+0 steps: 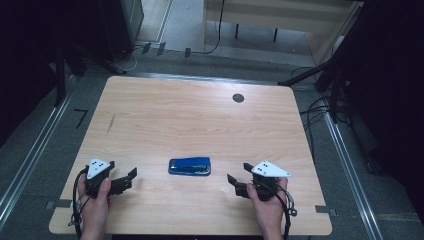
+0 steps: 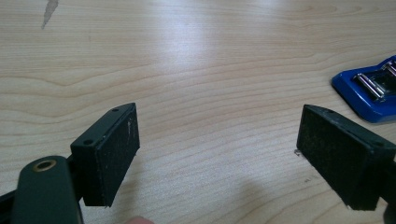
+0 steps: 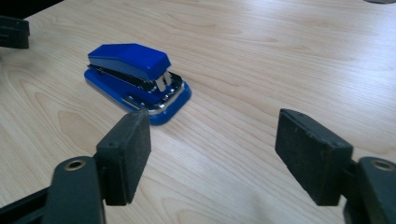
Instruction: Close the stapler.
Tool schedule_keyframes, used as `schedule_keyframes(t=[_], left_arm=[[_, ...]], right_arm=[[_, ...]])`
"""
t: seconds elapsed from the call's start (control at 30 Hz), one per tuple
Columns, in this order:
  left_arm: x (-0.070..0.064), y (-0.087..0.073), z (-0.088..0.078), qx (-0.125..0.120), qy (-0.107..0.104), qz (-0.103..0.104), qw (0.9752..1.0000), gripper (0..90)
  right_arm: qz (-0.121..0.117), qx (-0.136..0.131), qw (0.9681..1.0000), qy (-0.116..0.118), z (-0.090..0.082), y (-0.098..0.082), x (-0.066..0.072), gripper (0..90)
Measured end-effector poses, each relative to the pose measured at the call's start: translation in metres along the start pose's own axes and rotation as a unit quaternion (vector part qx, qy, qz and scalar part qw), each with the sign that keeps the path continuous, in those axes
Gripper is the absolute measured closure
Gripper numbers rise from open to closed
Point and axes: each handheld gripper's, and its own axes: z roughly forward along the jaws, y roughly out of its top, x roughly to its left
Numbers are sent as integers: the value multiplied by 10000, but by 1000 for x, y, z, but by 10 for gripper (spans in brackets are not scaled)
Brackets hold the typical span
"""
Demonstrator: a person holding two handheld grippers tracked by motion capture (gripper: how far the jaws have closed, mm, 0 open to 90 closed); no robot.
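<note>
The blue stapler [image 1: 189, 166] lies flat on the bench [image 1: 200, 115], between the two tools, its long axis running from one tool toward the other. The right tool [image 1: 234, 181] stands open and empty, with the stapler just ahead of its jaws, slightly nearer than to the left tool [image 1: 131, 176]. The left tool is likewise open and empty.

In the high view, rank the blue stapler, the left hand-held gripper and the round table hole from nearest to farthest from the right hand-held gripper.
1. Blue stapler, just left of the right hand-held gripper.
2. Round table hole, near the far edge.
3. Left hand-held gripper, across the table's near side.
</note>
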Motion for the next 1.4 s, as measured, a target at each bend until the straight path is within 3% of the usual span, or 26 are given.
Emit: schedule_keyframes(t=[0.43,0.63,1.4], left_arm=[[0,0,0,2,1,-7,10000,137],[0,0,0,5,1,-1,10000,137],[0,0,0,8,-18,-2,10000,136]], right_arm=[[110,9,9996,-278,-21,-12,-27,241],[192,-26,9980,-598,-36,-19,-44,161],[405,-55,9952,-889,-77,-47,-93,97]])
